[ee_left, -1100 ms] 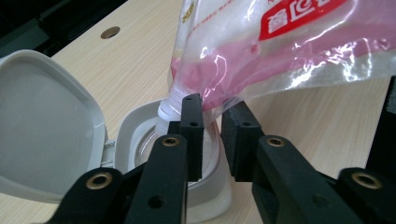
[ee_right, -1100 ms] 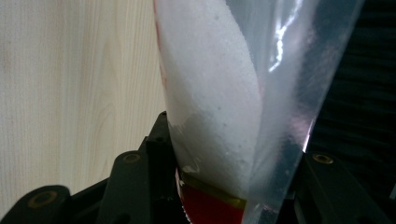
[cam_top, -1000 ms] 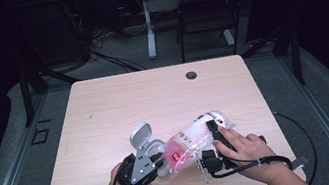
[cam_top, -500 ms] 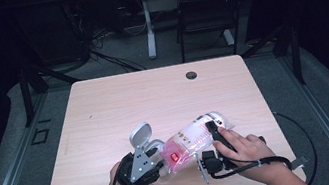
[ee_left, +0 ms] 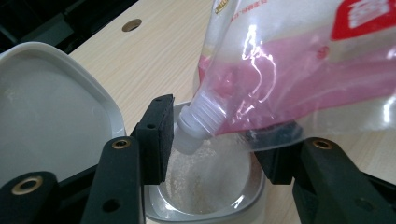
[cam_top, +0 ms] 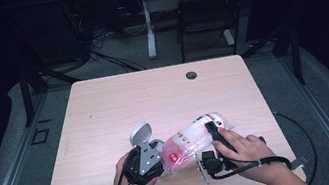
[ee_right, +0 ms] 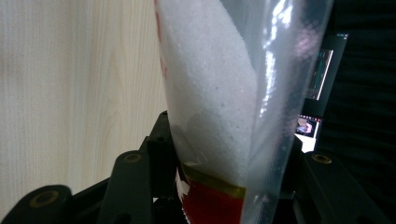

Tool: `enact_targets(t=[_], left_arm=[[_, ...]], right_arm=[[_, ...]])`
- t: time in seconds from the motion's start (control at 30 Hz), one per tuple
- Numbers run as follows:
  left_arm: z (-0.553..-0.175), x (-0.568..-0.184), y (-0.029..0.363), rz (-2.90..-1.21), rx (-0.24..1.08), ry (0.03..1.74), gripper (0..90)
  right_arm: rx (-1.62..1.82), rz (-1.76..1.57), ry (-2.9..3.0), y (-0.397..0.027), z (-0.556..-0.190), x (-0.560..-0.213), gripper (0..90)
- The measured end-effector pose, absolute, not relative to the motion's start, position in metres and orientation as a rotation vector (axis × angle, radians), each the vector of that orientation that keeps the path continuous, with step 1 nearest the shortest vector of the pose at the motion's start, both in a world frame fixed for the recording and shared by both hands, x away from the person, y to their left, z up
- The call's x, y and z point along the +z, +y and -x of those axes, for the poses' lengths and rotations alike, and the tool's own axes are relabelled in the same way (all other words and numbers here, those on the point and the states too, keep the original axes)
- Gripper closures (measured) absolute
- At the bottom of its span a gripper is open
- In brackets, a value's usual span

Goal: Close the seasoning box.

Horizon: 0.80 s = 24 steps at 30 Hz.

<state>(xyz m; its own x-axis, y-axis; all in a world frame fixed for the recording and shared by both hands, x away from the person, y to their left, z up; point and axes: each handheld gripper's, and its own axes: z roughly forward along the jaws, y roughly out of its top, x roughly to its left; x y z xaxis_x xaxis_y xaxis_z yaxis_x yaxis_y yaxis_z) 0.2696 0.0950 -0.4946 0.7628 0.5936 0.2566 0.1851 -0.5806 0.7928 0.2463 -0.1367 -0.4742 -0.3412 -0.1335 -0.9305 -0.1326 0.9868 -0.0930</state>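
A clear pouch (cam_top: 192,140) of white granules with a red label lies tilted, and my right gripper (cam_top: 214,132) is shut on it. In the right gripper view the pouch (ee_right: 210,84) stands between the jaws of my right gripper (ee_right: 224,154). Its uncapped white spout (ee_left: 196,128) points down into a small clear container (ee_left: 210,191) that has white granules at the bottom. My left gripper (ee_left: 215,154) is shut on the container, one pad on each side. The container's white flip lid (ee_left: 46,107) stands open at the left. From above, the lid (cam_top: 140,133) shows beyond my left gripper (cam_top: 159,155).
The wooden table (cam_top: 153,99) has a round cable hole (cam_top: 191,75) near its far edge. Both hands work close to the table's near edge. A black chair (cam_top: 204,9) and desk legs stand behind the table. Cables trail from both grippers.
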Motion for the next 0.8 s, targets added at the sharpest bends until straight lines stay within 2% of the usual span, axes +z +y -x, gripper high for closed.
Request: enact_targets(t=[0.07,0.4,0.8], left_arm=[[-0.271,-0.4951,0.0947,-2.162,0.651,0.578,51.4],[-0.2726,-0.4964,0.0951,-2.178,0.704,0.572,66.3],[-0.2741,-0.4989,0.0936,-2.163,0.686,0.564,69.8]], right_arm=[[-0.016,0.204,1.915,-0.1355,-0.2446,-0.4719,54.2],[-0.007,0.202,1.921,-0.1331,-0.2458,-0.4715,54.2],[-0.054,0.217,1.917,-0.132,-0.2454,-0.4687,54.3]])
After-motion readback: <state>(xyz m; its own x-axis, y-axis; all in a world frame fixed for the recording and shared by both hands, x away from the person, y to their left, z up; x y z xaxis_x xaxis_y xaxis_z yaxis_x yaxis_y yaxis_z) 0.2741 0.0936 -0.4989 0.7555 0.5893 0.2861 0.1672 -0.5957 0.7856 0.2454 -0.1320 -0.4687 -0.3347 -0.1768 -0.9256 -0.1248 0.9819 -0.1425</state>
